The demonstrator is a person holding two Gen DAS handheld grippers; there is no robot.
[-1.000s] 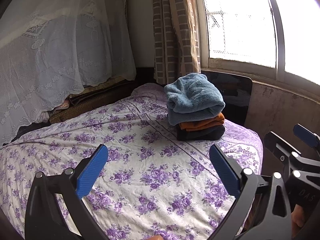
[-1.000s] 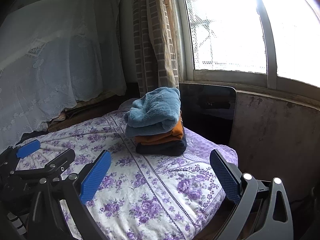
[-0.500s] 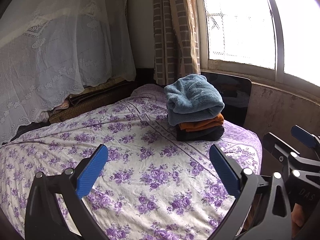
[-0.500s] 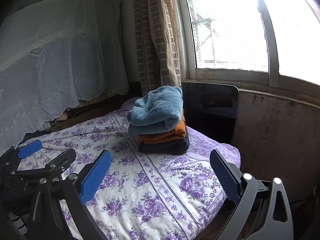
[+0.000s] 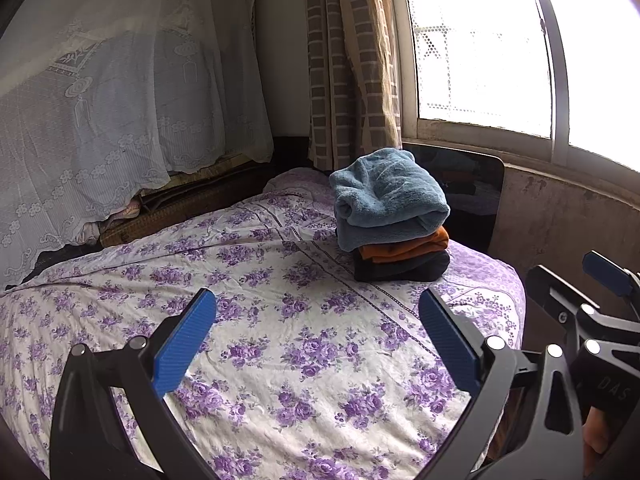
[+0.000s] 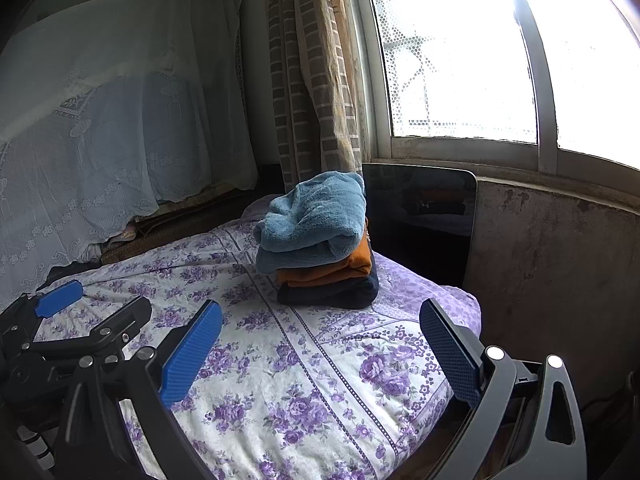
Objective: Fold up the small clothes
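Note:
Three folded clothes sit stacked at the far right of the floral bed sheet (image 5: 280,352): a fluffy blue one (image 5: 388,196) on top, an orange one (image 5: 404,250) in the middle, a dark navy one (image 5: 400,270) at the bottom. The right wrist view shows the same stack, blue (image 6: 316,216), orange (image 6: 324,272), navy (image 6: 328,294). My left gripper (image 5: 316,340) hovers open over the sheet, well short of the stack, with nothing between its fingers. My right gripper (image 6: 320,344) is also open and empty, near the bed's right corner.
A dark glossy panel (image 5: 464,188) stands behind the stack against the stained wall under the window (image 5: 480,60). A checked curtain (image 5: 348,64) hangs at the corner. White lace fabric (image 5: 120,120) drapes over things at the back left. The bed's edge (image 6: 464,320) drops off at right.
Both grippers have drifted slightly back and left from the stack, staying open. The stacked clothes have not moved.

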